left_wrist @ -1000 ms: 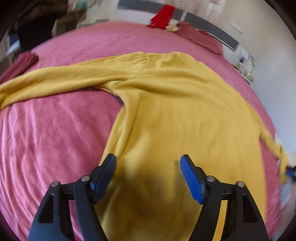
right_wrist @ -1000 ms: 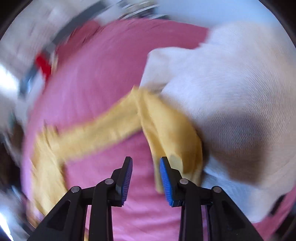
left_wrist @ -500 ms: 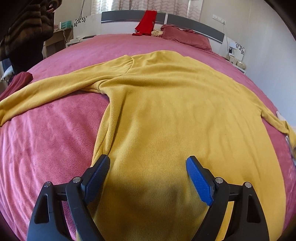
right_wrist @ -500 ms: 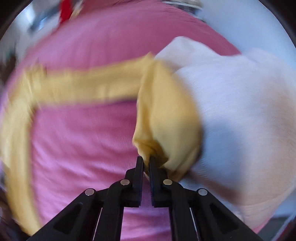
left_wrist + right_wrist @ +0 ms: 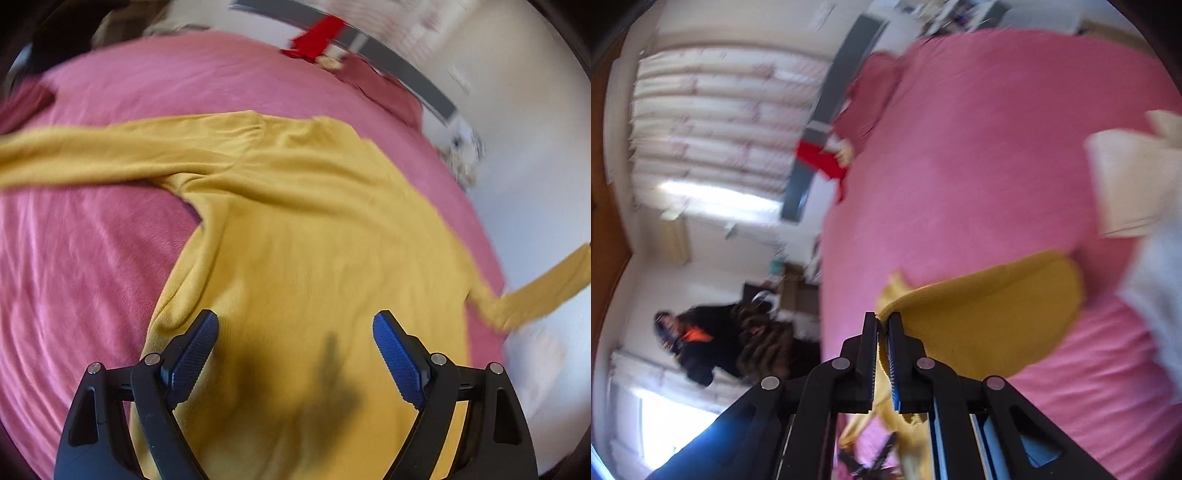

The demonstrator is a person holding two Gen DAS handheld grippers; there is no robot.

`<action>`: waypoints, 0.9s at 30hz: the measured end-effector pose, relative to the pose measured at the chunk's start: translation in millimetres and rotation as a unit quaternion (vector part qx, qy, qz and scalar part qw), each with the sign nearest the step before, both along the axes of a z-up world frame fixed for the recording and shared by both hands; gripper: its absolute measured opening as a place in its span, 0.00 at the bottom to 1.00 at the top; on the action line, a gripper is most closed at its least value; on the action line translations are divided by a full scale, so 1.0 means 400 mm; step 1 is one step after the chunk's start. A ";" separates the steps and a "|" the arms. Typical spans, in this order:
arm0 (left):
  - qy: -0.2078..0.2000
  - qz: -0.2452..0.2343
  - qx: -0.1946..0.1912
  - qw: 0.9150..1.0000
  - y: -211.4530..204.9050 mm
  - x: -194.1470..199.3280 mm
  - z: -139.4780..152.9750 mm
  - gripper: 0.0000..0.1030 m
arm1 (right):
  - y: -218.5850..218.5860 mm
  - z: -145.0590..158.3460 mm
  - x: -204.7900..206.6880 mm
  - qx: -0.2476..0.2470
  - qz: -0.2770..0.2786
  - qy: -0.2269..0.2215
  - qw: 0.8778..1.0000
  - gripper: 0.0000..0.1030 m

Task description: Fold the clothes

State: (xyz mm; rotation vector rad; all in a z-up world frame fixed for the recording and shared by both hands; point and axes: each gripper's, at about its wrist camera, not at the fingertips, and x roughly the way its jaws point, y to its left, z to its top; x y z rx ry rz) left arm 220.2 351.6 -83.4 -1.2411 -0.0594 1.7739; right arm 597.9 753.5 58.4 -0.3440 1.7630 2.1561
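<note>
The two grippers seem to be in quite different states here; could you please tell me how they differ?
The left gripper stands wide open above the body of the yellow sweater, holding nothing; the right gripper is shut on the sweater's sleeve. The cloth under the left gripper lies flat on the pink bedspread, while the right gripper's sleeve is lifted off it. Both have black arms and blue pads.

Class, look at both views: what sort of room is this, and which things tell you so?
Most likely a bedroom. A wide bed with a pink cover fills both views, a grey headboard and a pillow stand at its far end, and pleated curtains cover a window.
</note>
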 end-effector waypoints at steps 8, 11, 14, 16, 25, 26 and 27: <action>-0.006 0.042 0.038 0.998 -0.064 -0.080 0.048 0.84 | -0.223 -0.071 -0.612 -0.021 0.153 0.053 0.987 0.05; 0.001 0.052 0.031 0.998 -0.081 -0.112 0.046 0.84 | -0.333 -0.147 -0.774 -0.046 0.196 0.048 0.978 0.05; -0.012 0.067 0.023 0.997 -0.101 -0.144 0.026 0.84 | -0.453 -0.241 -0.884 -0.059 0.234 0.012 0.970 0.05; -0.019 0.082 0.020 0.996 -0.117 -0.159 0.010 0.84 | -0.491 -0.314 -0.941 -0.063 0.249 -0.012 0.966 0.06; -0.042 0.098 0.007 0.994 -0.122 -0.189 -0.028 0.84 | -0.533 -0.446 -0.967 -0.033 0.298 -0.029 0.954 0.27; -0.039 0.098 0.010 0.994 -0.115 -0.191 -0.021 0.84 | -0.507 -0.415 -0.908 0.007 0.281 -0.012 0.960 0.27; -0.036 0.097 0.015 0.994 -0.106 -0.194 -0.012 0.84 | -0.482 -0.399 -0.839 0.034 0.255 -0.013 0.966 0.28</action>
